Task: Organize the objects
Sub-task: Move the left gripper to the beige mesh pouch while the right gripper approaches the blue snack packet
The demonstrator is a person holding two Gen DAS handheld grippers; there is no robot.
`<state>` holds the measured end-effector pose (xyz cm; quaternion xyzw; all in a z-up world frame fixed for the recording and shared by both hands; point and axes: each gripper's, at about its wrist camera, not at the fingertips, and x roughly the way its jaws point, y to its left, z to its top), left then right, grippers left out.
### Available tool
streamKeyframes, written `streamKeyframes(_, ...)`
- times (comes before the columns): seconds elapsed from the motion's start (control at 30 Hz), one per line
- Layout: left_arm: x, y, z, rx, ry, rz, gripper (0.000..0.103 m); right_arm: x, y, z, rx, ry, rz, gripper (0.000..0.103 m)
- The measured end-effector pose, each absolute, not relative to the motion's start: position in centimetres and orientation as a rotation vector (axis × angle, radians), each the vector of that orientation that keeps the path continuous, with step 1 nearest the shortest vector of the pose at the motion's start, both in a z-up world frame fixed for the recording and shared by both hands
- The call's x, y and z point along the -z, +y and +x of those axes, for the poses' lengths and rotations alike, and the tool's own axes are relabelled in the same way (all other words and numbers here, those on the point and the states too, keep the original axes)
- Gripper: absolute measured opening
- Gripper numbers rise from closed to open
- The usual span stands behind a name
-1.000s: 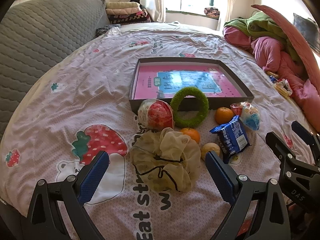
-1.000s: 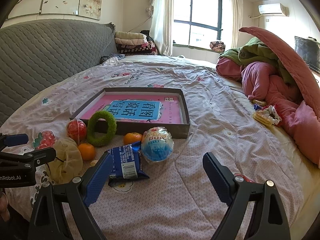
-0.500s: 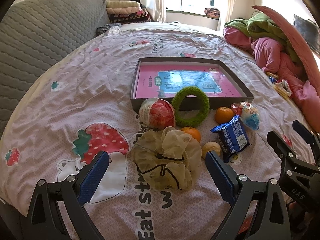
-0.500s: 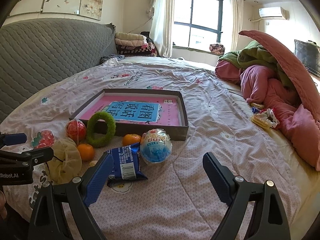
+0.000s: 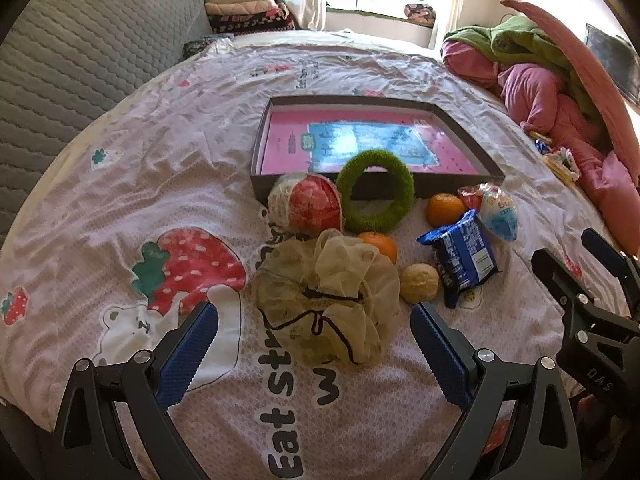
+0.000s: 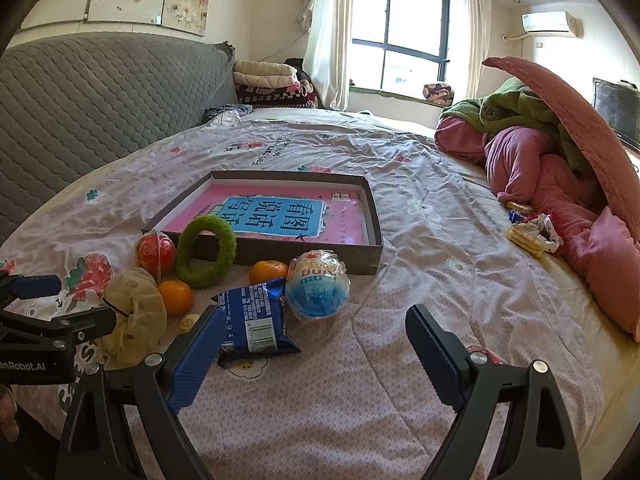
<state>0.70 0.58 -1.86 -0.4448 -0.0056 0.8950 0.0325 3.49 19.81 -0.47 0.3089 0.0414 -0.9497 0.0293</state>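
Left gripper (image 5: pixel 314 330): jaws spread wide, holding nothing; blue pads flank the near edge of the mesh scrunchie (image 5: pixel 326 300) without touching it.
Right gripper (image 6: pixel 314 338): jaws spread wide, empty; left pad sits just in front of the blue snack packet (image 6: pixel 254 318).
Loose items, near row: scrunchie, walnut (image 5: pixel 419 282) just beside it, snack packet.
Loose items, far row: red wrapped ball (image 5: pixel 306 205), green fuzzy ring (image 5: pixel 375 196) leaning on the tray wall, two oranges (image 5: pixel 444 210), blue-and-white wrapped bun (image 6: pixel 318 289).
Tray (image 5: pixel 262 148): shallow dark box with a pink printed floor, nothing loose in it; lies on the bedspread (image 5: pixel 160 168) just behind the items.
Step in hand: judged the very start (nothing yet sorted), with both tools poised over first picks.
Next move: left likely to lower and close on the scrunchie, a soft thing needing a deep bite; then carry to the tray.
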Motion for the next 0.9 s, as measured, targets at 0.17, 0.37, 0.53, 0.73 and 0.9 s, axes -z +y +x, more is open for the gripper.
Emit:
streamKeyframes(0.17,2.8,0.5,0.4,-2.727,-0.039,-1.412,0.097,0.7,19.9,3.5,2.926,0.122,0.962,0.091)
streamKeyframes(0.37,3.7,0.3,0.1,-2.709,-0.053,-1.44,0.097,1.0,20.1,3.2,2.919,0.116,0.98,0.091)
streamKeyframes(0.53,4.5,0.2,-0.3,-2.694,-0.06,-1.471,0.097,1.4,20.0,2.9,2.911,0.117,0.995,0.091)
streamKeyframes(0.73,5.0,0.1,-0.8,-2.68,-0.071,-1.49,0.097,1.7,20.2,2.3,2.905,0.104,1.014,0.091)
streamKeyframes(0.9,5.5,-0.1,-1.3,-2.67,-0.08,-1.506,0.097,2.1,20.0,1.9,2.878,0.088,1.033,0.091)
